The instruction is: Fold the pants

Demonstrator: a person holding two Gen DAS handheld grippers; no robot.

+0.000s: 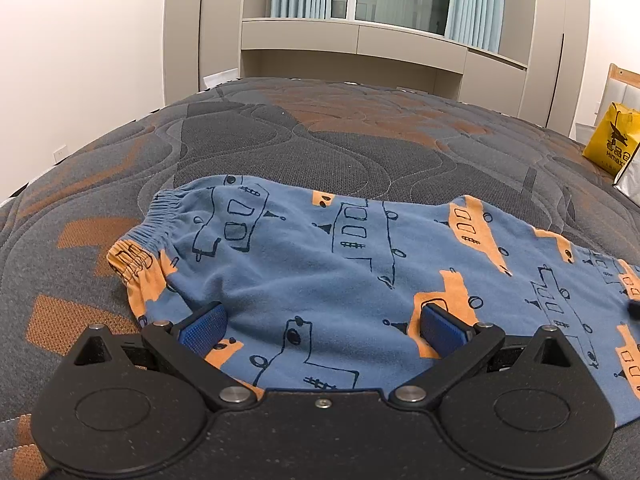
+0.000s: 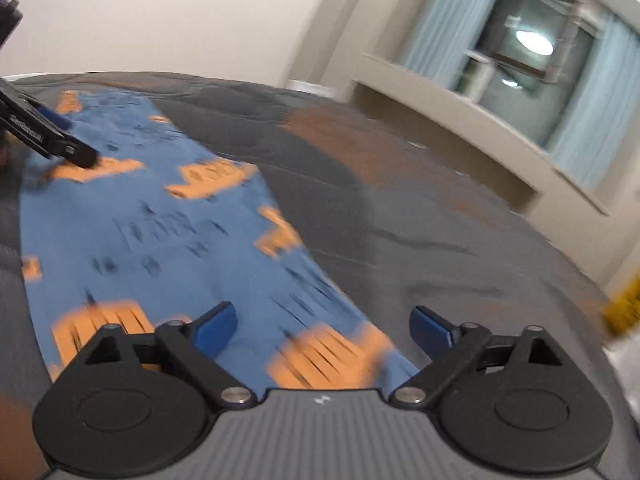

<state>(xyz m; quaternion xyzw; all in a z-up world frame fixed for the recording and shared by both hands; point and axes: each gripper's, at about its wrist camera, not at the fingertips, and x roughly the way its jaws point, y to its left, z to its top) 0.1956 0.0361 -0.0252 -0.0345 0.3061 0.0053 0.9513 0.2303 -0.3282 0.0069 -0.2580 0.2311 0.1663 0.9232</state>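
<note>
Blue pants (image 1: 320,264) printed with orange and dark boats lie flat across the bed, their elastic waistband (image 1: 160,216) to the left. My left gripper (image 1: 322,320) stands open, its blue pads spread wide and low over the cloth near the waist end, with nothing pinched. In the blurred right wrist view the pants (image 2: 160,232) run away to the upper left. My right gripper (image 2: 324,328) is open above the near leg end, its left pad over cloth and its right pad over the quilt. One black finger (image 2: 76,152) of the left gripper rests on the far end.
The bed's grey and orange quilt (image 1: 320,140) stretches beyond the pants. A yellow bag (image 1: 610,140) and a silvery bag stand at its right edge. A beige window ledge (image 1: 360,36) with cabinets and pale blue curtains lies behind.
</note>
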